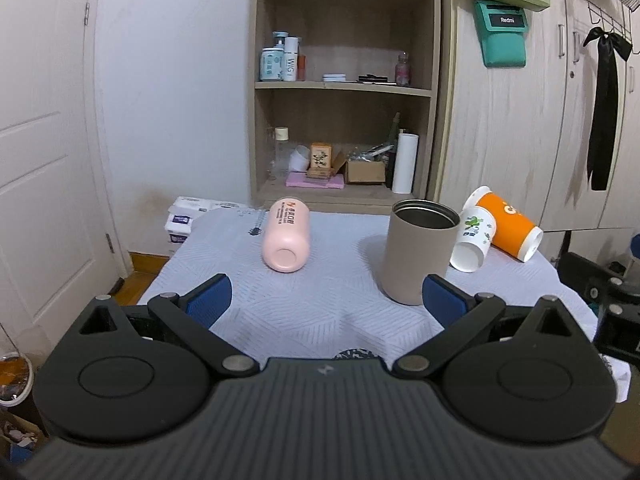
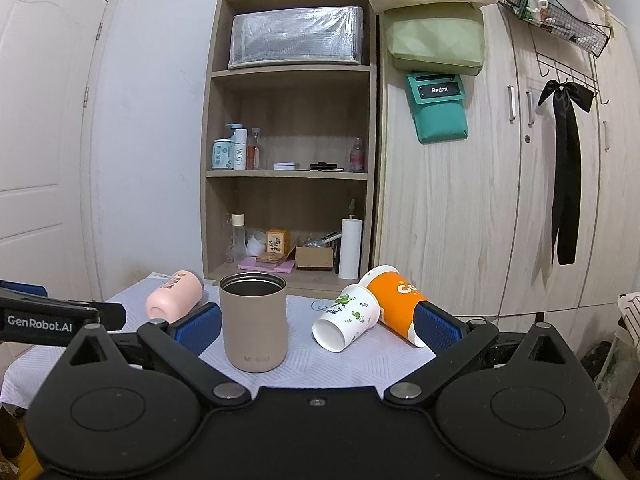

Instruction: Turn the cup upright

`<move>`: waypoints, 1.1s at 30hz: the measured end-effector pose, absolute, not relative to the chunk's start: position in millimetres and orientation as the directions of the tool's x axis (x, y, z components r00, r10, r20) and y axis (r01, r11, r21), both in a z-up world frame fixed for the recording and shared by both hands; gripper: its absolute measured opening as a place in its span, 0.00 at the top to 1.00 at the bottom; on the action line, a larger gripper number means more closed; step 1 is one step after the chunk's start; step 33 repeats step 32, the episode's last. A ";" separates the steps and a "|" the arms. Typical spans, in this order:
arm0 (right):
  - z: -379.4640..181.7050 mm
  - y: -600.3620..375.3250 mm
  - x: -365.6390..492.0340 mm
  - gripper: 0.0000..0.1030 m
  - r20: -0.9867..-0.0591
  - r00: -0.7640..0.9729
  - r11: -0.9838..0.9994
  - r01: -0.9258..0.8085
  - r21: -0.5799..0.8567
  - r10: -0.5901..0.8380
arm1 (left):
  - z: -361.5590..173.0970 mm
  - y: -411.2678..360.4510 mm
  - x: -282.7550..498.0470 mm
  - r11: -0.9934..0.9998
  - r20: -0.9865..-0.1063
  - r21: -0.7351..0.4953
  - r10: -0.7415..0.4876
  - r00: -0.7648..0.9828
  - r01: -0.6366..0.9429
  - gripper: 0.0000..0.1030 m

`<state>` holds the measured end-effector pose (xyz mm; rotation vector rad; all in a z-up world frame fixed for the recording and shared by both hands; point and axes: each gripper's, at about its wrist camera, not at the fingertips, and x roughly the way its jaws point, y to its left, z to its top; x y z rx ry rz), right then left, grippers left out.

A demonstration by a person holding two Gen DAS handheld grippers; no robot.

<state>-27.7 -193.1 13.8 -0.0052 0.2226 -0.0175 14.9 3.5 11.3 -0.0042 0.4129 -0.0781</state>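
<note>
A beige tumbler (image 1: 418,250) (image 2: 254,322) stands upright, mouth up, on the cloth-covered table (image 1: 320,312). A pink cup (image 1: 286,240) (image 2: 174,300) lies on its side at the left. A white cup with green prints (image 1: 474,244) (image 2: 346,318) and an orange cup (image 1: 506,226) (image 2: 396,304) lie on their sides at the right, touching. My left gripper (image 1: 326,304) is open and empty, short of the pink cup and tumbler. My right gripper (image 2: 318,328) is open and empty; the tumbler stands just ahead of its left finger.
A wooden shelf unit (image 2: 290,184) with bottles and boxes stands behind the table. Wardrobe doors (image 2: 480,220) are at the right and a white door (image 1: 44,160) at the left. Tissue packs (image 1: 182,224) sit by the table's far left corner.
</note>
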 end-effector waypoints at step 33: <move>9.1 -194.9 -25.5 0.00 -0.244 0.969 0.999 0.039 -0.003 -0.039 | 12.0 0.1 8.8 0.994 -0.388 0.018 -0.094 0.917 0.110 0.00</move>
